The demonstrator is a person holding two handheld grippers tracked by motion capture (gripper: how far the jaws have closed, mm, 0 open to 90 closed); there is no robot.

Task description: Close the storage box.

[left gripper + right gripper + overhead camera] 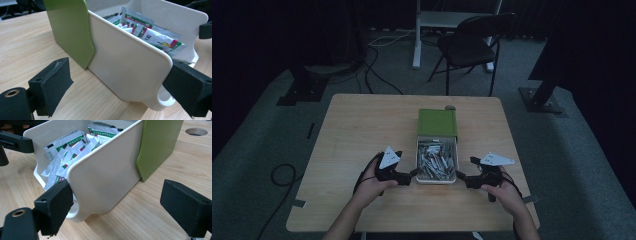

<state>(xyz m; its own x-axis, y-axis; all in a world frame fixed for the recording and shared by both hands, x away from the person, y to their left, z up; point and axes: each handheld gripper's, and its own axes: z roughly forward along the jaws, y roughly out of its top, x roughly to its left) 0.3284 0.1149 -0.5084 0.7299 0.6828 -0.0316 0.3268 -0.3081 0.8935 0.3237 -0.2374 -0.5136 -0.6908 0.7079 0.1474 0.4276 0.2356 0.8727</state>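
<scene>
Left gripper [120, 82] and right gripper [120, 205], jaws wide and empty, flank a sachet-filled cream drawer [437, 161] half out of its green sleeve [437, 122].

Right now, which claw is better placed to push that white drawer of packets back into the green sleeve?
Neither clearly; it looks even. The left claw and right claw are both open, one at each front corner of the white drawer, pulled out of the green sleeve. Pushing with both seems best.

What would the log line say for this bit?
left gripper: open, at drawer corner | right gripper: open, opposite corner | drawer: pulled out of green case, holds packets
</scene>
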